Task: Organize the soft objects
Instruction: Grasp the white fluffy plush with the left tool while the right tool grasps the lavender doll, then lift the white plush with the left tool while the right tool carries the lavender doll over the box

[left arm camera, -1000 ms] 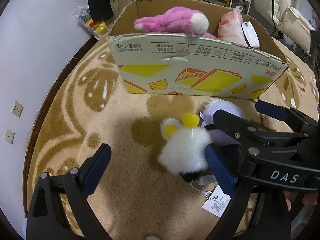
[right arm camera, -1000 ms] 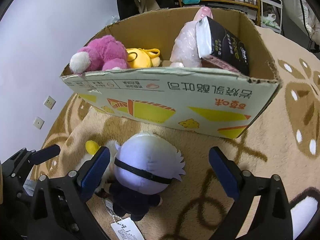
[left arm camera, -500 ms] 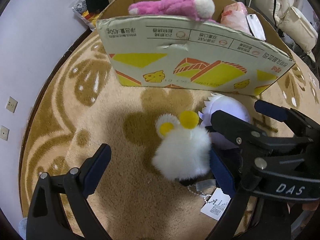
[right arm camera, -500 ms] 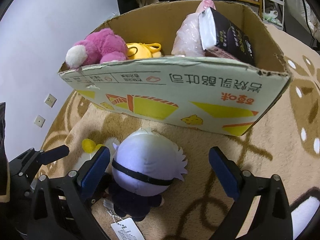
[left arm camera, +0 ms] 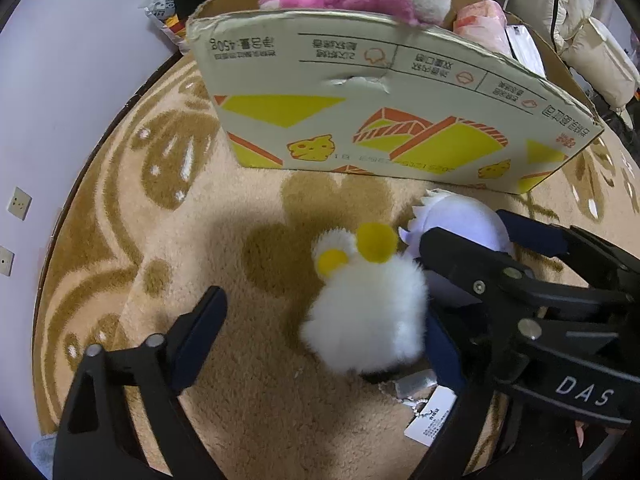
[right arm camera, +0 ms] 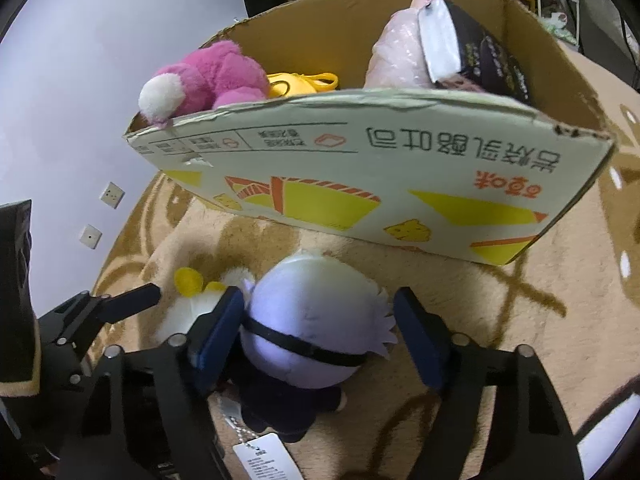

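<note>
Both grippers are matte black frames with silver screws and dark blue padded fingers; the right gripper carries white "DAS" lettering, possibly partial.

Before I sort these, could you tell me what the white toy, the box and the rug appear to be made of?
White toy: long fluffy synthetic fur, judging by its fuzzy outline. Box: printed corrugated cardboard, matte, with ragged torn edges. Rug: short dense pile, probably synthetic, tan with a darker brown pattern.
</note>
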A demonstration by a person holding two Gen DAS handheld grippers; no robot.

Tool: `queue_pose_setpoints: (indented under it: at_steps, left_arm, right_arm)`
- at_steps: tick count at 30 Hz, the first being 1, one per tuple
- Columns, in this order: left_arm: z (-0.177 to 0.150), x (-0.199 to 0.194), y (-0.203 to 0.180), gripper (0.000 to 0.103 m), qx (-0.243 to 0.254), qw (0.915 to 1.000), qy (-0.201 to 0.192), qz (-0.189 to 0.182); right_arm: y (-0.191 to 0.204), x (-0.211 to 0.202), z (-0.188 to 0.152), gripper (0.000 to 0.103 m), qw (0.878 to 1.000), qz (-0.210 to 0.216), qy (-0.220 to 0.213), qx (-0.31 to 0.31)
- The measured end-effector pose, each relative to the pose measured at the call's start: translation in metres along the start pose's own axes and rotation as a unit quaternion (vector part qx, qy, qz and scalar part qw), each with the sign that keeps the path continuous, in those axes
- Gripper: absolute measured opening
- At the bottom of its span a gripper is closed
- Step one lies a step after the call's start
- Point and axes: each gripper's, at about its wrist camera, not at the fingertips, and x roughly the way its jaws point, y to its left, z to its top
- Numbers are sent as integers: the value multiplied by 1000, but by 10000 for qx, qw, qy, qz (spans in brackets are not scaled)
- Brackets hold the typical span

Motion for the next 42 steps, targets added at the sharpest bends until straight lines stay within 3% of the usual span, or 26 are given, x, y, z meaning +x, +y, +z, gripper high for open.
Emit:
queue_pose_setpoints:
  at_steps: [10,15,27,39,42]
  left_arm:
    - [-4,4,-9,54,162,9997,-4,-173]
    - [-5,3,-12,30,174,9988,7,-454]
    - [-10,-21,-1,28,111,9992,-377,-108]
    - [-12,-72,-9,28,68,9917,-1240,346]
    - [-12,-86,-11,28,96,9888,-1456,314]
  right_arm:
    - [2,4,0,68,9997,181,124,59]
    - [4,2,-1,65,9999,133,63,-7]
    - [-4,-23,1,64,9989,-233,-403,7]
    - [-6,-80,0,64,9928,-412,-1125,-63]
    - [-4,-96,0,64,9900,-474,-1325,-98]
